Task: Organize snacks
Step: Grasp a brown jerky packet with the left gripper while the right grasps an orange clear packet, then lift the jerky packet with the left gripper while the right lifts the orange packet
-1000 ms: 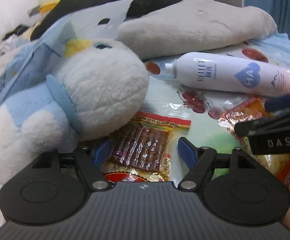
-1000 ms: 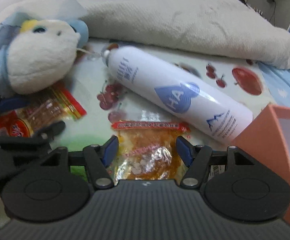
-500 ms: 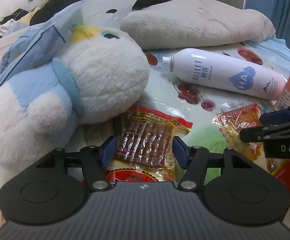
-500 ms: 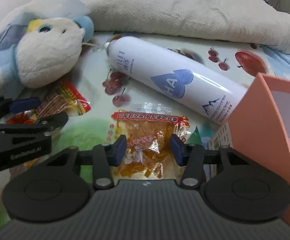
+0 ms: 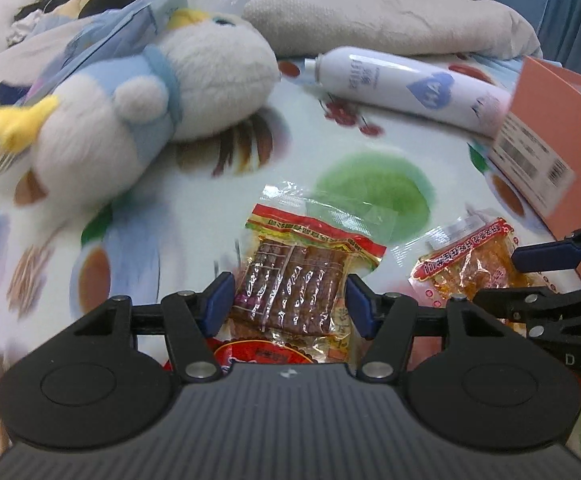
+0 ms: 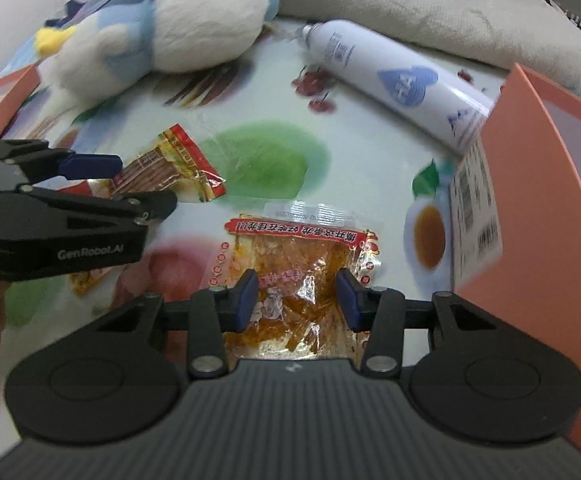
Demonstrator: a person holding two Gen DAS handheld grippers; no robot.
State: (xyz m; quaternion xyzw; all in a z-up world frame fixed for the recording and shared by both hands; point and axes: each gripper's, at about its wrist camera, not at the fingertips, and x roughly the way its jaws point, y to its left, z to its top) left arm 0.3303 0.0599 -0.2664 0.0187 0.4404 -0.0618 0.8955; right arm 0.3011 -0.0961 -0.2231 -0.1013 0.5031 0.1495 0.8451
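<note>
A brown snack packet [image 5: 294, 276] with a red and yellow top strip sits between the blue pads of my left gripper [image 5: 289, 304], which is shut on its sides. Just to its right, an orange snack packet [image 5: 466, 264] is in my right gripper [image 5: 498, 280]. In the right wrist view the pads of the right gripper [image 6: 296, 300] press both sides of the orange snack packet [image 6: 302, 248]. The left gripper [image 6: 142, 184] shows there at the left, with the brown snack packet [image 6: 162, 172] sticking out of it. Both packets are over the fruit-print sheet [image 5: 370, 188].
A white and blue plush toy [image 5: 150, 112] lies at the far left, and a white spray bottle [image 5: 402, 88] lies on its side behind the packets. A salmon-coloured box [image 6: 550, 200] stands open at the right. A grey folded blanket [image 5: 370, 12] lies along the back.
Both grippers closed onto their packets and pulled back from the plush toy and the bottle. The packets came along, and the brown one is out from beside the plush.
</note>
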